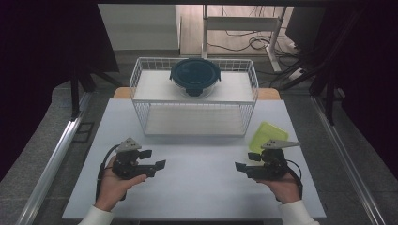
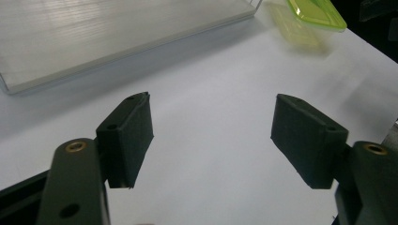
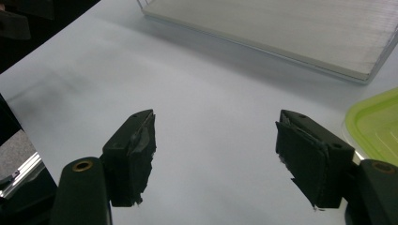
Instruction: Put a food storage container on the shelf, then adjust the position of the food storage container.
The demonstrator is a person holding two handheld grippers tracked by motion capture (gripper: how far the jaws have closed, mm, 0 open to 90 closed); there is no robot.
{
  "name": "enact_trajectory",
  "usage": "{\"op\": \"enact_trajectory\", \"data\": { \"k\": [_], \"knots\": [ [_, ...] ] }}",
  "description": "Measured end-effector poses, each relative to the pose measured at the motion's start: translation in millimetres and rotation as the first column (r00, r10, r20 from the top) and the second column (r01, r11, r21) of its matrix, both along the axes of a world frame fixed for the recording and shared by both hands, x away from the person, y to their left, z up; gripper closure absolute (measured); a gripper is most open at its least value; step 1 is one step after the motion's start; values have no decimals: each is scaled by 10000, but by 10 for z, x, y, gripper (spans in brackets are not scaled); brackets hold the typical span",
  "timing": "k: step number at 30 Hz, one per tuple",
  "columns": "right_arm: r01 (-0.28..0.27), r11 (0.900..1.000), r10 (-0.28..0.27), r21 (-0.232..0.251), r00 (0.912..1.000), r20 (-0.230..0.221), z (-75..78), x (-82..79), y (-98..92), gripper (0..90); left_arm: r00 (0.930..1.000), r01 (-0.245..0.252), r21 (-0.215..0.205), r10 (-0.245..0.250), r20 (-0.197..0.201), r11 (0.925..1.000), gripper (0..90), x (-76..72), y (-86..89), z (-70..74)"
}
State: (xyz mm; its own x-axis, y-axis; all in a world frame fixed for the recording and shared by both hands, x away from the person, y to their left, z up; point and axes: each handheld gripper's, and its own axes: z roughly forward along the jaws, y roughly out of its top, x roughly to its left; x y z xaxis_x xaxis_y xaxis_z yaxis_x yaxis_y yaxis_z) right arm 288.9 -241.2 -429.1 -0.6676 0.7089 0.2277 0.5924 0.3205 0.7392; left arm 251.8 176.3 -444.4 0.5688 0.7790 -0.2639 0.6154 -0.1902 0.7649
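Note:
My left gripper (image 1: 158, 166) rests low over the white table (image 1: 197, 187) at the front left, held in a hand, jaws open and empty; in the left gripper view (image 2: 211, 136) only bare table lies between its pads. My right gripper (image 1: 241, 168) sits at the front right, pointing toward the left one, also open and empty (image 3: 213, 150). A yellow-green lidded container (image 1: 266, 134) lies just behind the right gripper, seen too in both gripper views (image 2: 317, 11) (image 3: 375, 124). A round dark-blue lidded glass container (image 1: 195, 76) stands on the top shelf of a white wire rack (image 1: 141, 77).
The wire rack has a lower shelf board (image 1: 195, 121) open toward me, its edge visible in the gripper views (image 2: 94, 33) (image 3: 305, 33). Beyond the table are a white frame and cables on the floor (image 1: 244, 37). Metal rails (image 1: 61, 150) run along both sides.

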Motion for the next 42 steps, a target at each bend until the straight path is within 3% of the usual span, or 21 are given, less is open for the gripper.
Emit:
{"op": "enact_trajectory", "data": {
  "k": [11, 18, 23, 26, 34, 37, 42],
  "knots": [
    [-21, 9999, 21, -103, 10000, 5, 10, 70, 11, 285, 9996, -192, 225, 196, -209, 9996, 230, -11, 16, -53],
    [-31, 9998, 30, -216, 10000, -63, 1, 85, 2, 331, 9987, -134, 307, 149, -496, 9994, 213, -2, -13, -174],
    [70, 9986, -78, -515, 9999, -143, 99, 119, -29, 399, 9987, -113, 271, 126, -495, 9996, 209, 1, -10, -175],
    [300, 9986, -305, -426, 9995, -122, 174, 170, -79, 405, 9980, -34, 284, 52, -631, 9996, 208, 10, -17, -187],
    [1244, 9879, -1284, -924, 9910, -389, 316, 463, -294, 405, 9969, 14, 351, 14, -781, 9994, 207, 52, -12, -231],
    [1600, 9813, -1657, -1073, 9851, -466, 364, 643, -414, 409, 9972, 130, 294, -108, -736, 9995, 207, 50, -5, -236],
    [1706, 9719, -1818, -1622, 9817, -573, 388, 933, -571, 465, 9979, 261, 215, -248, -595, 9994, 205, 36, -9, -211]
  ]
}}
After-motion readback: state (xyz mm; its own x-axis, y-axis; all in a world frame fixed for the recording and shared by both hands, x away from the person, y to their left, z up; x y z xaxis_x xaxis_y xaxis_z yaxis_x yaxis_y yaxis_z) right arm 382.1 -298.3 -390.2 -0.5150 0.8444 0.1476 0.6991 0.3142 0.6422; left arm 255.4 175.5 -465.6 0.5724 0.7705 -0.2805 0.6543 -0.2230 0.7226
